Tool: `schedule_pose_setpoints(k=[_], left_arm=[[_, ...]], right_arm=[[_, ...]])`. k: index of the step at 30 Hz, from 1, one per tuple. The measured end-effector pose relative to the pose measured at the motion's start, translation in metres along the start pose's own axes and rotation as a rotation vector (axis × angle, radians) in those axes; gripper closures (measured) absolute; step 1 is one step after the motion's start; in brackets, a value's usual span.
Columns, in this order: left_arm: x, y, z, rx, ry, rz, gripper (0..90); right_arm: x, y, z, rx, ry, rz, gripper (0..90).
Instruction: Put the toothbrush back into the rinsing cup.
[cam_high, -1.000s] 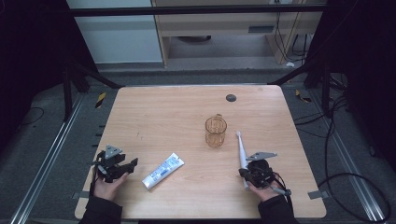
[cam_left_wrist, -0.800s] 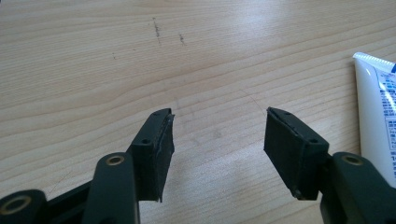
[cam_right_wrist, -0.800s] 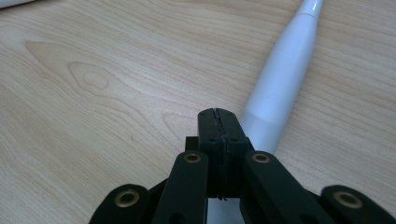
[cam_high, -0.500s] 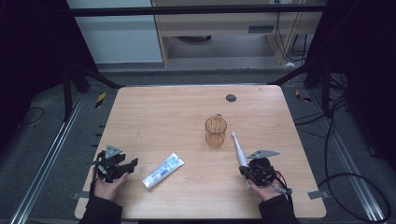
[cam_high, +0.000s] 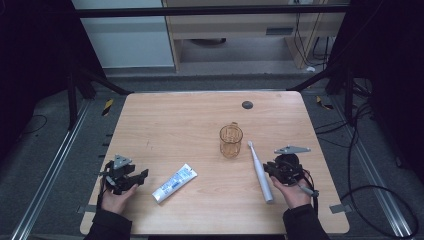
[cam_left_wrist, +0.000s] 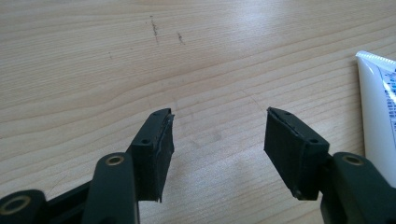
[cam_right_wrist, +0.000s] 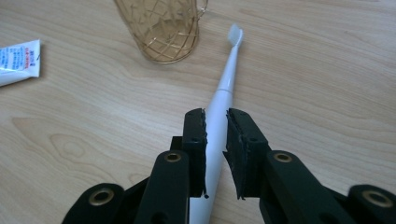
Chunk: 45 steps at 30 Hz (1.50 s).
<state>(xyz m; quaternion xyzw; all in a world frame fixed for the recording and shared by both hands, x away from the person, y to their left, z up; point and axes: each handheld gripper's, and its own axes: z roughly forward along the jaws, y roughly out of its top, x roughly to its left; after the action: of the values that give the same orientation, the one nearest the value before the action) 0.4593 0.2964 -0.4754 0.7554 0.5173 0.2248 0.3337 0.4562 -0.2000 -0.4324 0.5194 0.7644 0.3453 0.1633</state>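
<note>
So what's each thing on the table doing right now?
White electric toothbrush: lying flat, handle between the right tongs, whose jaws have just been opening, pads slightly off it.
Amber glass mug: upright, looks empty.
White toothpaste tube: lying flat, untouched.
Left tongs: open, nothing between them.
Wooden table: bare, faintly scuffed.

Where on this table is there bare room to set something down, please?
The far left stretch of the table, behind the left gripper, is bare. The near middle, between toothpaste tube and electric toothbrush, is free too. It is crowded around the amber glass mug and right gripper.
</note>
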Motion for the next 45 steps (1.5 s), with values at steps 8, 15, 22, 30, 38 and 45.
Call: schedule_pose_setpoints(k=[8,15,22,30,38,45], left_arm=[[0.001,0.000,0.001,0.000,-0.001,-0.001,41.4],[0.001,0.000,0.001,0.003,-0.002,0.001,41.3],[0.000,0.000,0.002,0.007,-0.003,0.000,41.0],[-0.001,0.000,0.003,0.013,0.000,0.009,40.9],[-0.001,0.000,0.003,0.012,-0.001,0.009,40.9],[-0.001,0.000,0.003,0.011,-0.003,0.007,40.9]], right_arm=[[-0.006,0.013,0.005,0.023,-0.025,0.017,72.7],[-0.008,0.028,0.018,0.055,-0.036,0.018,71.6],[-0.007,0.036,0.032,0.104,-0.036,0.016,71.9],[-0.008,0.036,0.047,0.161,-0.046,0.009,71.3],[-0.010,0.036,0.052,0.193,-0.050,0.017,70.1],[-0.006,0.035,0.059,0.214,-0.041,0.013,66.8]])
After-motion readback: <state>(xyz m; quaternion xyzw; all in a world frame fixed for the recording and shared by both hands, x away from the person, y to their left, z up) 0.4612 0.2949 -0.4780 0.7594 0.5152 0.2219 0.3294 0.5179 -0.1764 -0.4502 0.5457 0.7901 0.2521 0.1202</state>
